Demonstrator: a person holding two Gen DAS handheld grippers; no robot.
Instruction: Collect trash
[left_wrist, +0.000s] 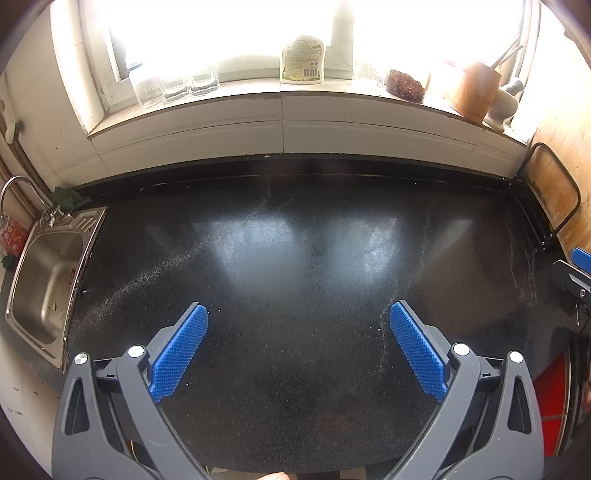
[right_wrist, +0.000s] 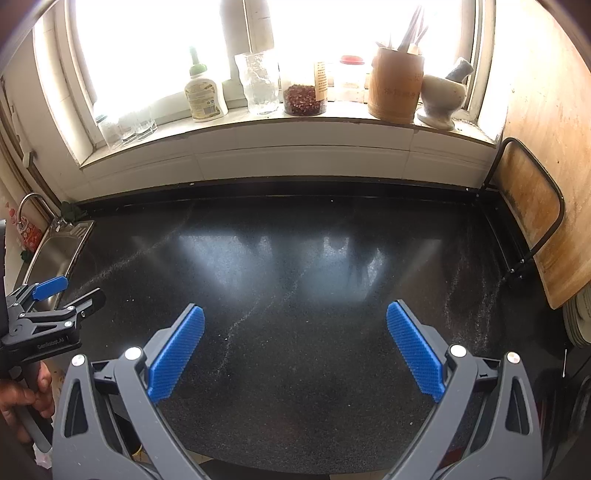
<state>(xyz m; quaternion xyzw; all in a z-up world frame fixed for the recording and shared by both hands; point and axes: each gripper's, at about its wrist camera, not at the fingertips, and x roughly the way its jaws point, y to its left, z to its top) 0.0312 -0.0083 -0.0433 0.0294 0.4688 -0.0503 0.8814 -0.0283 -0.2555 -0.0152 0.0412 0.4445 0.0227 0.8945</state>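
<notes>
No loose piece of trash shows on the black speckled counter, only thin streaks of pale dust. My left gripper hovers above the counter's front half, open wide, with nothing between its blue pads. My right gripper is likewise open and empty over the same counter. In the right wrist view the left gripper appears at the left edge, held by a hand. The right gripper pokes in at the right edge of the left wrist view.
A steel sink with a tap sits at the left. The window sill holds glasses, a bottle, a jar of red flakes, a wooden utensil holder and a mortar. A cutting board in a black rack stands at the right.
</notes>
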